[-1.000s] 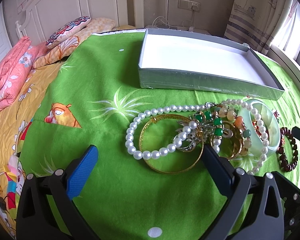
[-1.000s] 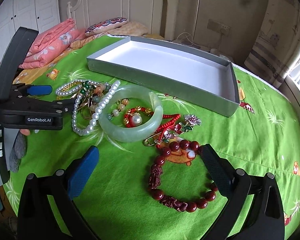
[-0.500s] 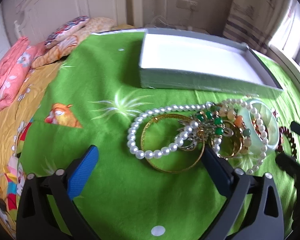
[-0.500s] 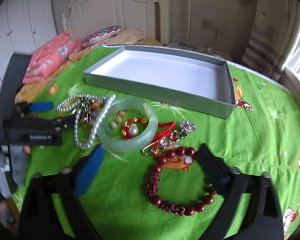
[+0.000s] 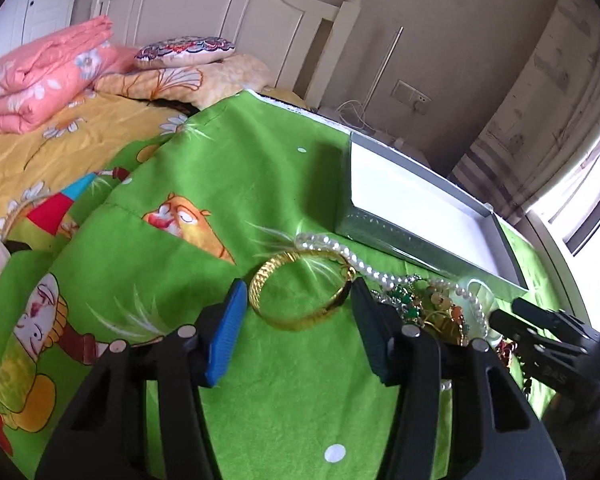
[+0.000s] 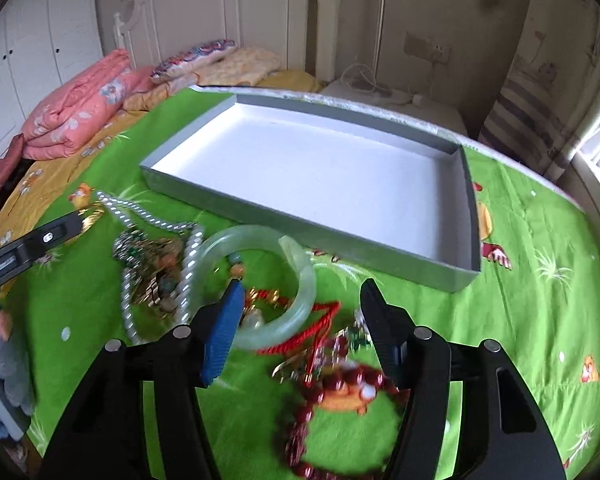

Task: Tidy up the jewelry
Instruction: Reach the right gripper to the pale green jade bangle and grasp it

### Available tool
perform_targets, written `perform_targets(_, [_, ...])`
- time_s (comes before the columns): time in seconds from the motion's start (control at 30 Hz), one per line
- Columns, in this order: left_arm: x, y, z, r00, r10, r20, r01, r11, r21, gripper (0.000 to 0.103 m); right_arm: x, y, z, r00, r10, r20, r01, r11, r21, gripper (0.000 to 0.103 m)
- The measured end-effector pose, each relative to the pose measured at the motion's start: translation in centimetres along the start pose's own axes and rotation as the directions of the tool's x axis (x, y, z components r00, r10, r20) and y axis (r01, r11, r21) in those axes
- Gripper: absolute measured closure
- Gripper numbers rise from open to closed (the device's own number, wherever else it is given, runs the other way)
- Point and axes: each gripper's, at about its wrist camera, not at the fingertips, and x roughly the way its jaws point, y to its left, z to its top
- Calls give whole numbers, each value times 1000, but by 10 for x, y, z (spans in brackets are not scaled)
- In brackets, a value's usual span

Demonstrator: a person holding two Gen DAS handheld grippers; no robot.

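Observation:
A pile of jewelry lies on the green blanket (image 5: 220, 168). My left gripper (image 5: 298, 292) is open, its fingers either side of a gold bangle (image 5: 300, 288) that lies flat. A pearl necklace (image 5: 352, 256) runs behind it. My right gripper (image 6: 300, 292) is open above a pale green jade bangle (image 6: 300, 276), a red cord (image 6: 324, 320) and a dark red bead bracelet (image 6: 332, 384). The pearl necklace (image 6: 188, 264) lies to the left there. The empty grey box (image 6: 472, 216) with a white floor stands behind the pile.
Folded pink quilt (image 5: 40, 80) and pillows (image 5: 188, 50) lie near the white headboard (image 5: 220, 8). The left gripper also shows at the left edge of the right wrist view (image 6: 32, 244). The right gripper shows at the right of the left wrist view (image 5: 540, 344). A window is at right.
Both grippers have moved forward and down toward the jewelry. The left one now straddles the gold bangle. The right one has moved over the jade bangle and red cord.

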Motion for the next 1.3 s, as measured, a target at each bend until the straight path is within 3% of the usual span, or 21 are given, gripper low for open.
perform_targets(0.13, [-8, -1, -2, 999, -18, 28, 18, 1000, 9, 40, 27, 9, 11, 998, -7, -65, 3, 998, -66, 58])
perform_targets(0.27, [-10, 2, -1, 999, -31, 39, 31, 1000, 6, 37, 29, 11, 11, 999, 34, -35, -37, 997, -73, 80])
perform_targets(0.33, [-15, 1, -2, 997, -45, 60, 44, 999, 14, 37, 19, 9, 5, 999, 49, 10, -48, 997, -64, 87])
perform_targets(0.43, [-21, -10, -5, 994, -77, 74, 73, 996, 58, 37, -10, -3, -9, 994, 66, 91, -65, 998, -8, 89])
perform_targets(0.5, [-28, -25, -9, 990, -111, 82, 101, 987, 124, 37, -35, -11, -21, 982, 67, 174, -71, 997, 15, 101])
perform_targets(0.67, [-35, -72, -37, 987, -156, 23, 142, 943, 302, 37, -76, -32, -43, 960, 52, 276, -75, 994, 75, 100])
perform_targets(0.77, [-28, -94, -57, 988, -151, -26, 150, 916, 372, 37, -72, -47, -49, 969, 98, 226, -123, 988, 98, 100])
perform_targets(0.83, [-26, -105, -61, 991, -127, -30, 128, 901, 415, 37, -60, -51, -50, 983, 93, 158, -110, 989, 103, 98])
perform_targets(0.93, [-25, -107, -63, 990, -133, -37, 137, 901, 411, 31, -52, -50, -47, 985, 116, 125, -130, 986, 108, 94])
perform_targets(1.0, [-20, -100, -59, 988, -145, -54, 155, 913, 376, 30, -45, -44, -39, 986, 124, 114, -134, 987, 87, 79])
perform_targets(1.03, [-19, -95, -56, 985, -161, -59, 171, 921, 351, 30, -42, -41, -36, 986, 127, 106, -135, 988, 75, 49])
perform_targets(1.07, [-19, -90, -53, 983, -170, -61, 181, 925, 335, 29, -40, -38, -32, 986, 129, 109, -136, 989, 64, 29])
perform_targets(1.1, [-19, -86, -51, 982, -181, -60, 191, 929, 318, 28, -38, -35, -29, 985, 130, 115, -136, 990, 46, 30])
perform_targets(1.27, [-21, -86, -51, 979, -194, -58, 202, 926, 320, 20, -19, -12, -11, 995, 91, 48, -88, 994, -57, 65])
perform_targets(1.3, [-21, -86, -51, 979, -196, -59, 204, 926, 318, 20, -15, -8, -8, 996, 78, 30, -76, 994, -82, 67])
